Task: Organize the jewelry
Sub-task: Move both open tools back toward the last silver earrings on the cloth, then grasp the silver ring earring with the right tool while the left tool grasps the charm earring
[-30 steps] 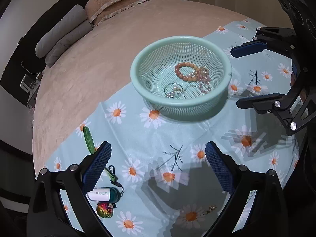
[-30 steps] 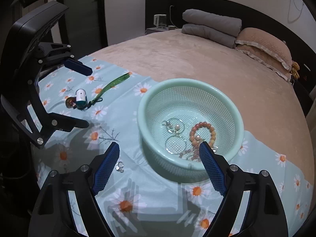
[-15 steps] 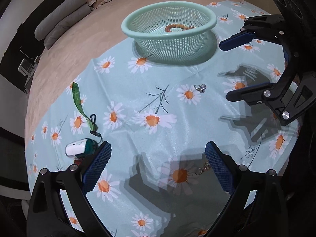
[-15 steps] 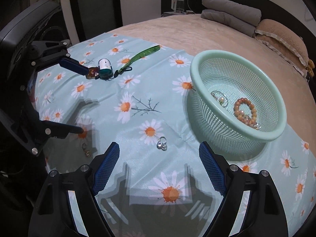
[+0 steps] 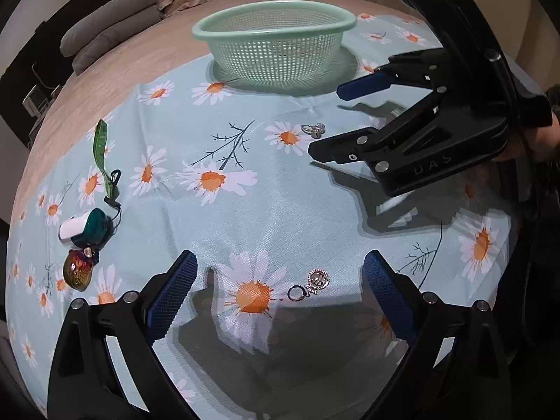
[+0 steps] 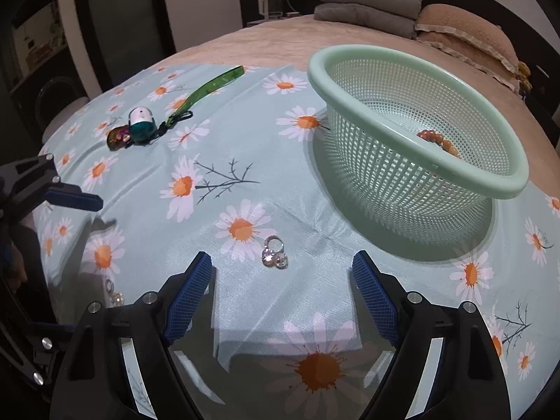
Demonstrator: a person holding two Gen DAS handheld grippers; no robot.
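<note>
From the left wrist, the left gripper (image 5: pixel 278 288) gaped wide over a silver pendant earring (image 5: pixel 309 284) on the daisy cloth (image 5: pixel 245 217). From the right wrist, the right gripper (image 6: pixel 281 288) stood spread before a crystal ring (image 6: pixel 274 253), beside the green basket (image 6: pixel 420 189) holding a bead bracelet (image 6: pixel 439 141).

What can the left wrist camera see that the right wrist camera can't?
Only the left wrist view shows the whole right gripper, open, with its jaws beside the sparkly ring. Only the right wrist view looks into the green basket and shows the orange bead bracelet inside. Both show the daisy cloth, the ring, the round charm earring, the green strap and the white-and-teal trinket.
</note>
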